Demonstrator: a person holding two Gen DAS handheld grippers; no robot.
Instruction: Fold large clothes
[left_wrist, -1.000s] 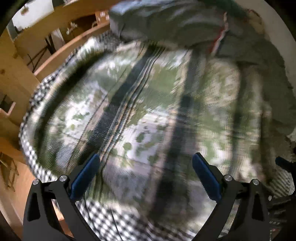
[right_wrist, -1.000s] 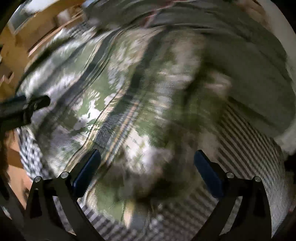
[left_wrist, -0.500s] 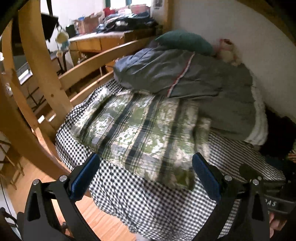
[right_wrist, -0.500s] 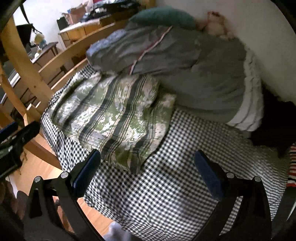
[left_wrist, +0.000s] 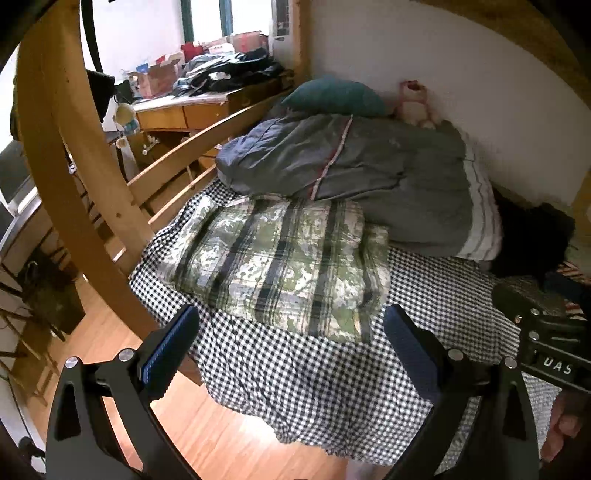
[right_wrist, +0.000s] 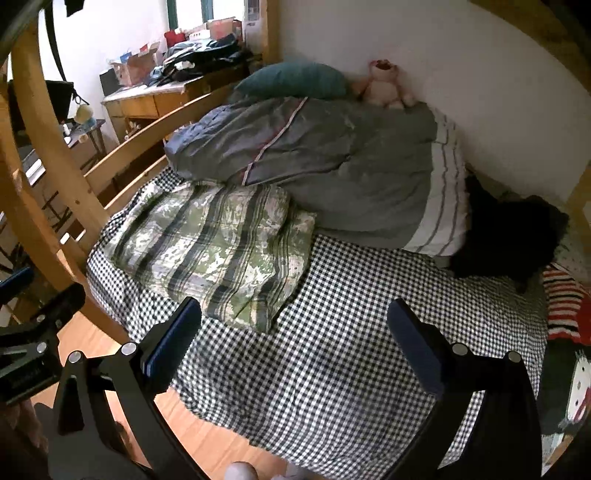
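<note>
A green plaid garment (left_wrist: 284, 266) lies folded into a thick rectangle on the black-and-white checked bed sheet (left_wrist: 317, 373); it also shows in the right wrist view (right_wrist: 218, 247). My left gripper (left_wrist: 290, 347) is open and empty, held back from the bed's near edge, in front of the garment. My right gripper (right_wrist: 295, 339) is open and empty, above the checked sheet (right_wrist: 351, 332), right of the garment. The right gripper's body shows at the left wrist view's right edge.
A grey duvet (right_wrist: 332, 166) is heaped behind the garment, with a teal pillow (right_wrist: 295, 79) and a pink plush toy (right_wrist: 384, 88) by the wall. A black item (right_wrist: 509, 236) and striped cloth (right_wrist: 565, 306) lie right. Wooden bed rails (left_wrist: 66, 177) stand left; wood floor (left_wrist: 221, 443) below.
Both grippers have pulled back and up from close over the plaid garment. The garment now lies folded on the bed, well away from both open grippers.
</note>
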